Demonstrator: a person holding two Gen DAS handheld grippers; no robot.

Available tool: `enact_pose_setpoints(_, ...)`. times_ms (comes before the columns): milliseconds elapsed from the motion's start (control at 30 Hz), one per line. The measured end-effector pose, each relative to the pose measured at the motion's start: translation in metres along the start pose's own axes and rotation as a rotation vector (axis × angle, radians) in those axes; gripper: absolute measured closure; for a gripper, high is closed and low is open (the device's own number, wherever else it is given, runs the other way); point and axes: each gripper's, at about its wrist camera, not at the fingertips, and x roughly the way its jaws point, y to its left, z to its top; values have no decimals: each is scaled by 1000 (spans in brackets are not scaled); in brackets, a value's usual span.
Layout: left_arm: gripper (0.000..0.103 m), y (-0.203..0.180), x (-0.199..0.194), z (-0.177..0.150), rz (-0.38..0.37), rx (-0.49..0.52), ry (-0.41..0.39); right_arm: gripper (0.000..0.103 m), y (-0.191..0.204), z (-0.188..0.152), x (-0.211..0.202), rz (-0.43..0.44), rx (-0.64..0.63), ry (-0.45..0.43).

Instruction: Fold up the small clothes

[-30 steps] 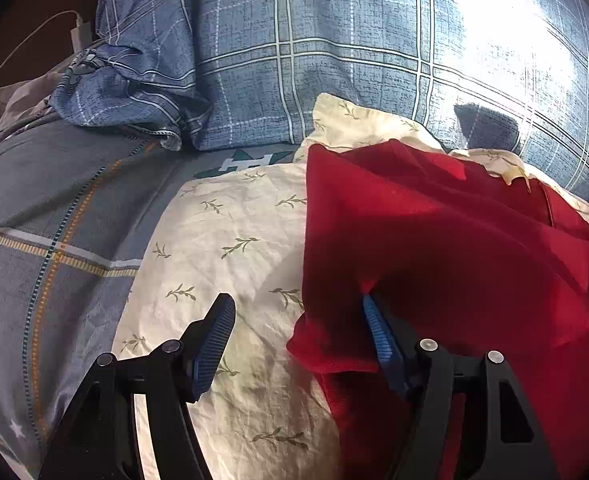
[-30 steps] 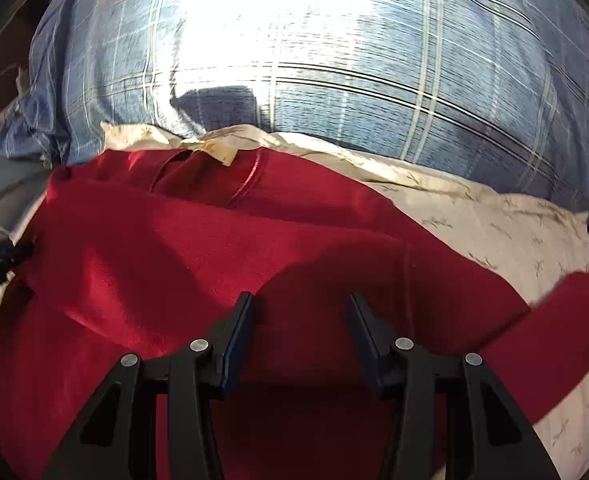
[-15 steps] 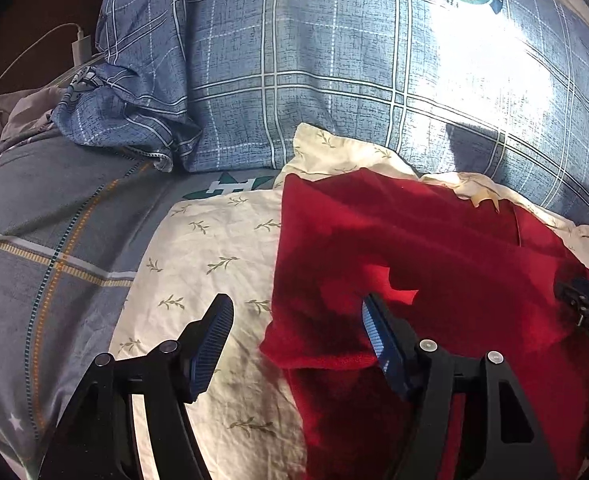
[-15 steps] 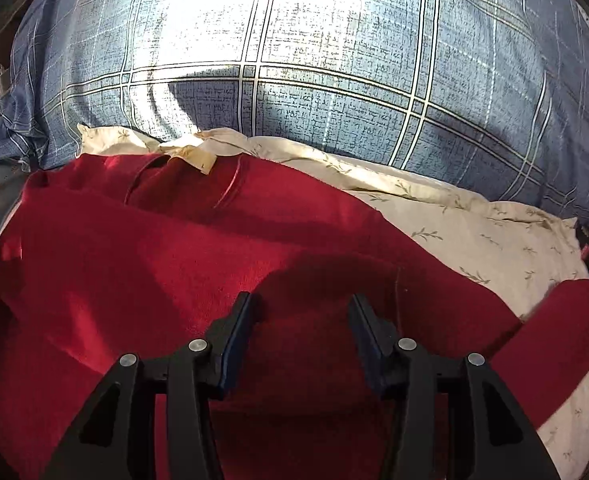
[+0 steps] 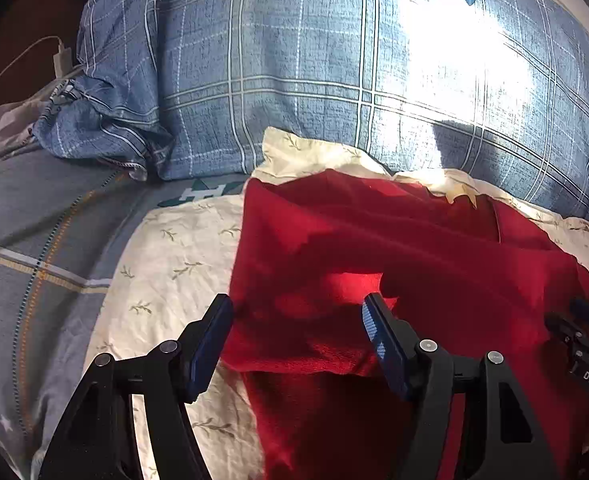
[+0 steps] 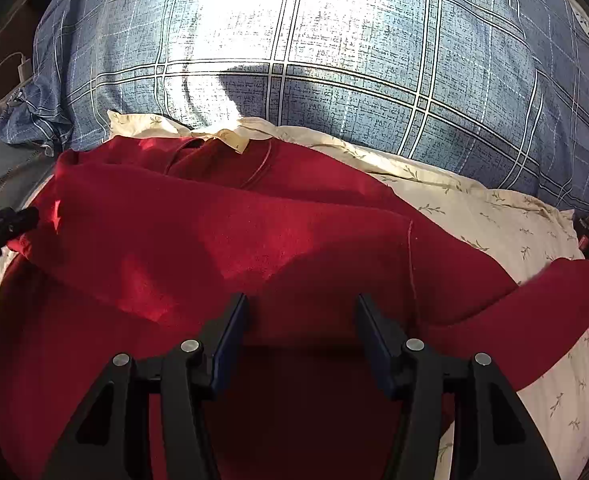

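Note:
A red garment [image 5: 414, 248] lies on a cream leaf-print cloth [image 5: 174, 256] on the bed. Its near part is folded back over itself, with a folded edge [image 5: 302, 364] near my left gripper. My left gripper [image 5: 298, 320] is open, its jaws wide apart over the garment's left edge. In the right wrist view the red garment [image 6: 222, 232] fills the middle, its neck label [image 6: 230, 140] at the far side and a sleeve [image 6: 554, 300] trailing right. My right gripper [image 6: 302, 316] is open above the fold and holds nothing.
A large blue plaid pillow [image 5: 334, 80] stands behind the garment, also in the right wrist view [image 6: 334, 60]. A grey bedspread [image 5: 34, 240] lies to the left. A white charger and cable [image 5: 60, 60] sit at the far left.
My left gripper has shifted right, so the garment's folded edge now lies between its jaws. Both cameras have drawn back a little. Both grippers stay open.

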Motion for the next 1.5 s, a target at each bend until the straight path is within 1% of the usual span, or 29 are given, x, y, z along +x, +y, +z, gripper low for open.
enact_pose_setpoints(100, 35, -5, 9, -2, 9, 25, 32, 42, -2, 0, 4, 5, 5, 1)
enact_pose_setpoints(200, 34, -12, 17, -4, 38, 59, 62, 40, -3, -3, 7, 17, 9, -5)
enact_pose_setpoints(300, 34, -17, 16, -3, 43, 72, 51, 40, -7, -2, 3, 36, 33, 17)
enact_pose_setpoints(433, 34, -13, 4, -2, -14, 17, 10, 40, -17, -2, -10, 68, 101, 3)
enact_pose_setpoints(533, 34, -12, -5, -3, -34, 18, -18, 39, -20, -1, -16, 72, 124, -10)
enact_pose_setpoints(600, 34, -11, -8, -5, -34, 21, -22, 39, -19, 1, -19, 71, 121, -11)
enact_pose_setpoints(700, 34, -9, -6, -7, -41, 15, -7, 39, -15, 5, -22, 68, 122, -10)
enact_pose_setpoints(900, 34, -7, -7, -4, -41, -1, -7, 38, -2, 11, -20, 84, 103, -11)
enact_pose_setpoints(1067, 34, -1, -7, -3, -33, -17, -8, 39, 5, 15, -10, 69, 93, -12)
enact_pose_setpoints(1200, 34, 2, -2, -2, -24, -32, 7, 39, 4, 22, 6, 3, 104, 2)
enact_pose_setpoints(1300, 34, 3, 0, -1, -24, -37, 9, 40, 1, 25, 19, -6, 109, 29)
enact_pose_setpoints(1367, 34, 3, 2, 0, -19, -35, 12, 39, -1, 25, 23, -8, 113, 27)
enact_pose_setpoints(1500, 34, 4, 6, 1, -13, -37, 15, 39, -1, 24, 17, -6, 116, 23)
